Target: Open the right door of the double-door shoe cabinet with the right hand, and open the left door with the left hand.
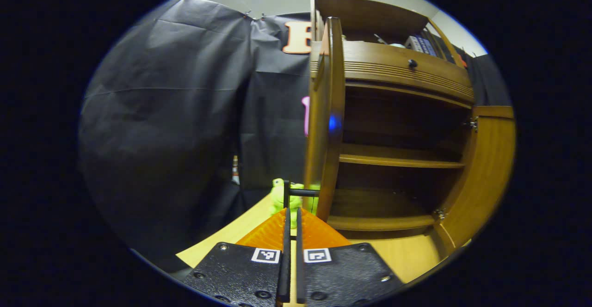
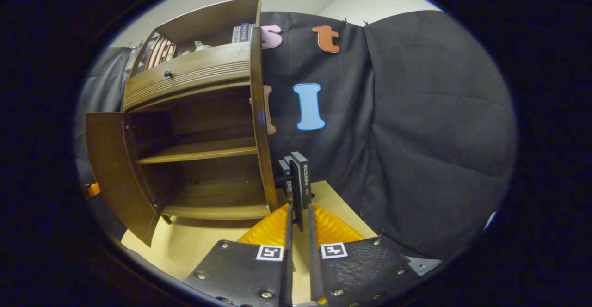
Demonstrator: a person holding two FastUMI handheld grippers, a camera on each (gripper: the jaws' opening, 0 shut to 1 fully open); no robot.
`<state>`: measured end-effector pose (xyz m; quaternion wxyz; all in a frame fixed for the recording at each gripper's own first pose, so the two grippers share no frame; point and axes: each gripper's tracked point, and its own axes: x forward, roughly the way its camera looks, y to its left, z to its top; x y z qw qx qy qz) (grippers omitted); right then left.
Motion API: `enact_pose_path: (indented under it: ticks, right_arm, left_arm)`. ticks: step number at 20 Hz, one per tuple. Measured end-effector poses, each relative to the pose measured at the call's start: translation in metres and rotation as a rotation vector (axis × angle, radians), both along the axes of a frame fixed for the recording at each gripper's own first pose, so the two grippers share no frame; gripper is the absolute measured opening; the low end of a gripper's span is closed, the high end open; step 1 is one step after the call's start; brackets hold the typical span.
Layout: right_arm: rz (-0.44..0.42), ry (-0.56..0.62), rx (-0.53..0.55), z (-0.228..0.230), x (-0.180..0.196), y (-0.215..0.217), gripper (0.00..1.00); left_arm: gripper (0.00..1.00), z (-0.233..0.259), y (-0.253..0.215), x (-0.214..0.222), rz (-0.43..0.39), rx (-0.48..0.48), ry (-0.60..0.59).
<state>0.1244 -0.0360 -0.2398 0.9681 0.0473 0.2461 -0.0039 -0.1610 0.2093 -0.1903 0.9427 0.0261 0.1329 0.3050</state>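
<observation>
The wooden shoe cabinet (image 1: pixel 397 159) stands with both doors swung open, showing its inner shelves. In the left gripper view the left door (image 1: pixel 326 126) is seen edge-on, and my left gripper (image 1: pixel 291 210) is shut on its black handle (image 1: pixel 287 191). The right door (image 1: pixel 485 173) hangs open at the far side. In the right gripper view the right door (image 2: pixel 261 126) is edge-on, with my right gripper (image 2: pixel 299 207) shut on its black handle (image 2: pixel 298 217). The left door (image 2: pixel 115 173) stands wide open there.
A drawer with a black knob (image 1: pixel 412 63) sits above the doors, and books (image 1: pixel 421 44) stand on the top shelf. A green toy (image 1: pixel 279 195) sits on the pale table (image 1: pixel 407 256) beside the left door. Black books (image 2: pixel 303 175) stand past the right door. Black cloth walls close in.
</observation>
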Motion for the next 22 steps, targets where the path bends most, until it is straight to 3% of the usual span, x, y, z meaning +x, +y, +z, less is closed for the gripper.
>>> enact_pose_path:
  ticks: [5, 13, 21, 22]
  right_arm:
    - [0.02, 0.011, 0.006, -0.006, 0.003, 0.001, 0.15]
    - [0.026, -0.005, 0.015, 0.001, 0.014, -0.001, 0.15]
    - [0.011, -0.086, 0.023, 0.052, 0.015, -0.006, 0.15]
    - [0.006, -0.103, 0.026, 0.064, 0.014, -0.006, 0.15]
  left_arm:
    - [0.02, 0.011, 0.035, -0.033, 0.115, -0.003, -0.024]
    - [0.03, 0.047, 0.004, -0.043, 0.19, 0.052, -0.098]
    - [0.0, 0.095, -0.087, 0.022, -0.001, 0.094, -0.161]
    - [0.03, 0.098, -0.097, 0.031, -0.032, 0.092, -0.16]
